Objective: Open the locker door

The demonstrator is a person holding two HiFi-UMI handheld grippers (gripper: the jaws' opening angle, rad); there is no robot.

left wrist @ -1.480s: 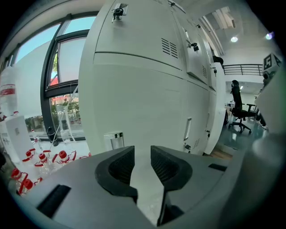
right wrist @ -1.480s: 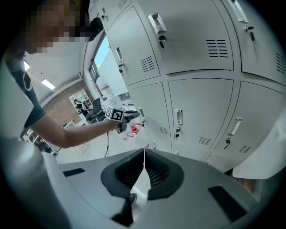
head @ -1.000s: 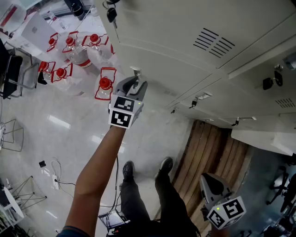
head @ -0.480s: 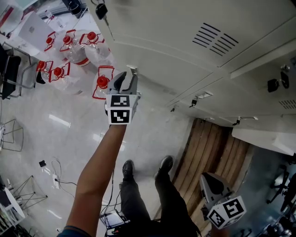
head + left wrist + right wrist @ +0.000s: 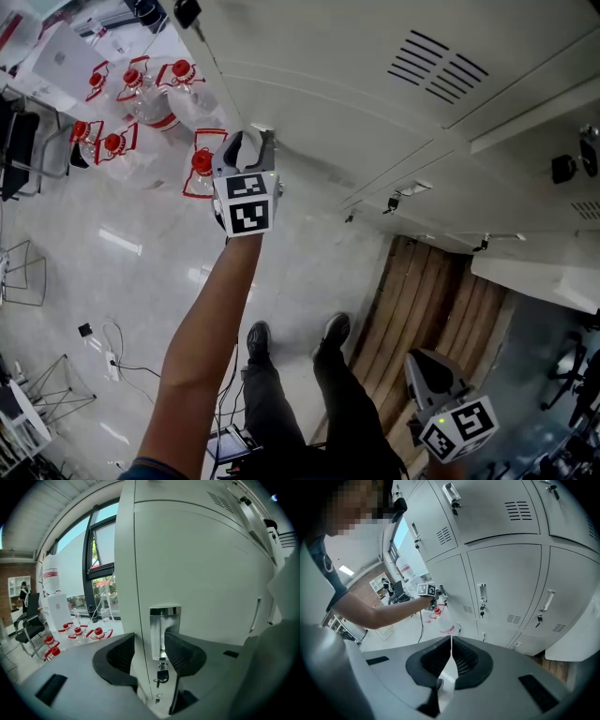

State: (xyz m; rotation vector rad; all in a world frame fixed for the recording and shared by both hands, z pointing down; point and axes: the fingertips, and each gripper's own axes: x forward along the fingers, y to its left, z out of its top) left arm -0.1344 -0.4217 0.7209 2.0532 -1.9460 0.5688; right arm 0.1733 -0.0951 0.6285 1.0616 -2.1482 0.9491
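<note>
left gripper (image 5: 251,139) jaws just opened, loose around the locker door handle (image 5: 164,625)
a pull now could slip off the handle; right gripper (image 5: 451,641) jaws clenched, empty

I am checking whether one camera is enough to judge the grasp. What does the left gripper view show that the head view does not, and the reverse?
Only the left gripper view: the jaws of the left gripper, which have just been opening, stand apart with the metal handle between them and a key hanging below. Only the head view: the right gripper, low at the person's side, and the person's shoes. Both: the locker door and the red-capped bottles.
</note>
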